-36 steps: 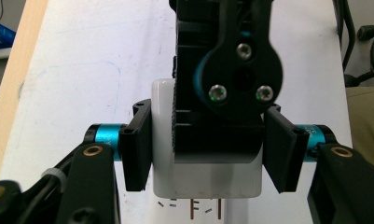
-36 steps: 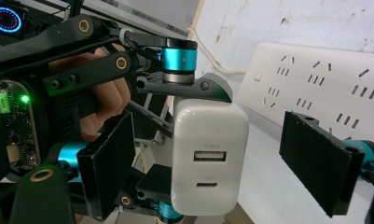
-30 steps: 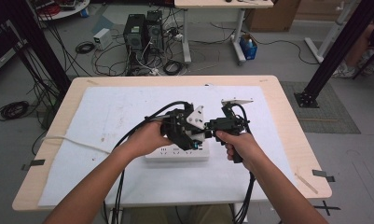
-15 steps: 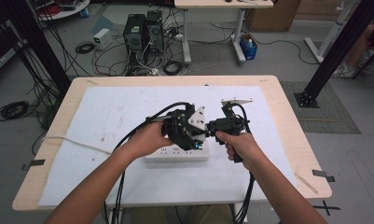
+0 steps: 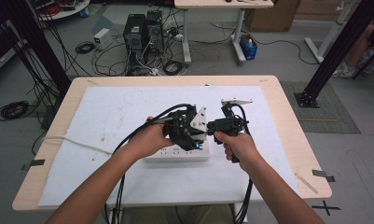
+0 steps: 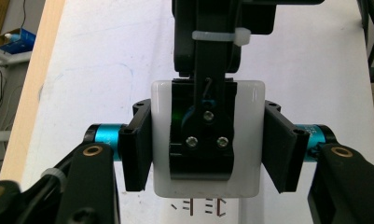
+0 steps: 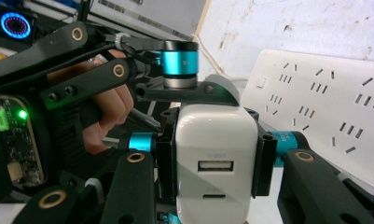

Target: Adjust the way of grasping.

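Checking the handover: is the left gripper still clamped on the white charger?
No. The left gripper has just opened; gaps flank the white charger, which the right gripper clamps.

A light wooden counter with rounded corners fills the middle of the high view. A white rectangular mat (faintly stained and scuffed) covers most of its top, leaving bare wood along the edges. On the mat, at lower centre, lies a white plastic power strip, its long side running left to right. A white cord trails from it over the counter's left edge.
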`<state>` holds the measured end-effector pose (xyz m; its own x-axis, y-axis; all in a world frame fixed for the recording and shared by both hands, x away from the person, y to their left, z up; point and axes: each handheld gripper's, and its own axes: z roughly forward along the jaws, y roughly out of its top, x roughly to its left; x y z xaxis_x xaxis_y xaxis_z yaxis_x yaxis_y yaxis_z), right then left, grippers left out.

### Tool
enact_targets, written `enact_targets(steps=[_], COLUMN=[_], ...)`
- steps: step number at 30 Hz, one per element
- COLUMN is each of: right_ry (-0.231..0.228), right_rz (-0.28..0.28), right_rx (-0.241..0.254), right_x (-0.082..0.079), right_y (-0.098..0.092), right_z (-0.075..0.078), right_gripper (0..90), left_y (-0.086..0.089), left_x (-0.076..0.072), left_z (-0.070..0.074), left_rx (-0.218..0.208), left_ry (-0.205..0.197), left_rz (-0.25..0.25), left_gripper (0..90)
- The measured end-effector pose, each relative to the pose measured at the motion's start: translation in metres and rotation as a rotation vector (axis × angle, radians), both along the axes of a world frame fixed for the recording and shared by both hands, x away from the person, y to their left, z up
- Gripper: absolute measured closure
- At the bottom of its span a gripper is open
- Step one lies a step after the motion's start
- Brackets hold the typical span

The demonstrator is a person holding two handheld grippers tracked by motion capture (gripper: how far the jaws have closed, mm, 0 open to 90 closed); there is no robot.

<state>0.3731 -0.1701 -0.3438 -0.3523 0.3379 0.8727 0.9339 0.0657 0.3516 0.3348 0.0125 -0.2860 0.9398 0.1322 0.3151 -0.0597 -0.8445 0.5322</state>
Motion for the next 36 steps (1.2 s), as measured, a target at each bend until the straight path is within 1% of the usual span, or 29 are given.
enact_targets(steps=[1,3,4,5,6,7,8,9,11,12,13,15,16,18,19,20,21,22,23,25,26,27,28,29,30,31,32,35,36], right_ry=[-0.014,-0.053,-0.075,-0.104,-0.126,-0.153,-0.168,-0.188,-0.218,-0.232,-0.243,-0.276,-0.282,-0.311,-0.316,-0.316,-0.327,-0.349,-0.363,-0.391,-0.411,-0.42,-0.441,-0.45,-0.46,-0.468,-0.476,-0.479,-0.482], right_rz=[-0.003,-0.01,-0.014,-0.018,-0.026,-0.032,-0.028,-0.036,-0.034,-0.043,-0.039,-0.037,-0.037,-0.031,-0.026,-0.026,-0.023,-0.01,-0.006,0.006,0.011,0.016,0.026,0.034,0.044,0.057,0.066,0.093,0.102], right_rx=[-0.011,-0.039,-0.048,-0.069,-0.102,-0.127,-0.151,-0.185,-0.232,-0.256,-0.279,-0.331,-0.353,-0.409,-0.429,-0.429,-0.447,-0.489,-0.511,-0.553,-0.579,-0.601,-0.62,-0.637,-0.653,-0.675,-0.7,-0.77,-0.788], right_x=[0.0,0.0,0.0,0.0,-0.001,-0.001,0.0,0.0,0.001,0.001,0.001,0.002,0.002,0.002,0.001,0.001,0.002,0.001,0.001,0.003,0.003,0.003,0.004,0.004,0.004,0.005,0.005,0.004,0.004], right_y=[-0.001,-0.005,-0.007,-0.01,-0.012,-0.015,-0.018,-0.021,-0.027,-0.031,-0.034,-0.04,-0.043,-0.048,-0.05,-0.05,-0.053,-0.057,-0.059,-0.062,-0.064,-0.066,-0.068,-0.069,-0.07,-0.072,-0.072,-0.074,-0.075], right_z=[0.0,0.0,0.0,0.001,0.002,0.003,0.003,0.004,0.005,0.006,0.007,0.01,0.012,0.016,0.018,0.018,0.02,0.025,0.027,0.031,0.034,0.036,0.039,0.042,0.044,0.047,0.049,0.055,0.057], right_gripper=[62.1,62.1,62.2,62.1,62.1,62.1,62.1,62.1,62.1,62.1,62.1,62.1,62.1,62.1,62.1,62.1,62.1,62.1,62.0,62.1,62.1,62.1,62.1,62.1,62.1,62.1,62.0,62.0,62.0], left_y=[0.001,0.007,0.011,0.015,0.02,0.026,0.032,0.038,0.051,0.058,0.066,0.08,0.087,0.103,0.111,0.111,0.126,0.133,0.14,0.154,0.159,0.165,0.17,0.174,0.177,0.18,0.184,0.19,0.192], left_x=[0.001,0.003,0.004,0.006,0.007,0.009,0.011,0.012,0.014,0.014,0.015,0.017,0.018,0.02,0.021,0.021,0.023,0.024,0.024,0.026,0.027,0.027,0.028,0.028,0.028,0.028,0.029,0.028,0.028], left_z=[0.0,-0.001,-0.001,-0.002,-0.003,-0.004,-0.005,-0.005,-0.006,-0.005,-0.005,-0.004,-0.003,-0.002,-0.001,-0.001,-0.001,0.0,-0.001,-0.001,-0.002,-0.003,-0.004,-0.005,-0.006,-0.007,-0.007,-0.007,-0.006], left_rx=[-0.001,-0.013,-0.013,-0.005,-0.005,0.0,0.008,0.016,0.031,0.034,0.037,0.046,0.05,0.061,0.068,0.068,0.085,0.091,0.074,0.065,0.056,0.06,0.071,0.081,0.09,0.095,0.115,0.123,0.11], left_ry=[0.013,0.047,0.065,0.079,0.094,0.115,0.134,0.155,0.178,0.189,0.202,0.216,0.223,0.231,0.23,0.23,0.24,0.244,0.253,0.298,0.307,0.307,0.31,0.31,0.319,0.344,0.36,0.381,0.389], left_rz=[0.011,0.021,0.038,0.052,0.071,0.084,0.1,0.121,0.151,0.161,0.174,0.206,0.225,0.262,0.282,0.282,0.321,0.338,0.361,0.384,0.405,0.42,0.43,0.438,0.443,0.442,0.426,0.425,0.433], left_gripper=[26.6,26.5,26.1,23.4,21.0,20.9,20.9,20.9,20.9,20.9,20.9,20.9,20.9,20.9,20.9,20.9,20.9,20.9,20.9,20.9,20.9,20.9,20.9,20.9,20.9,20.9,20.9,20.9,20.9])
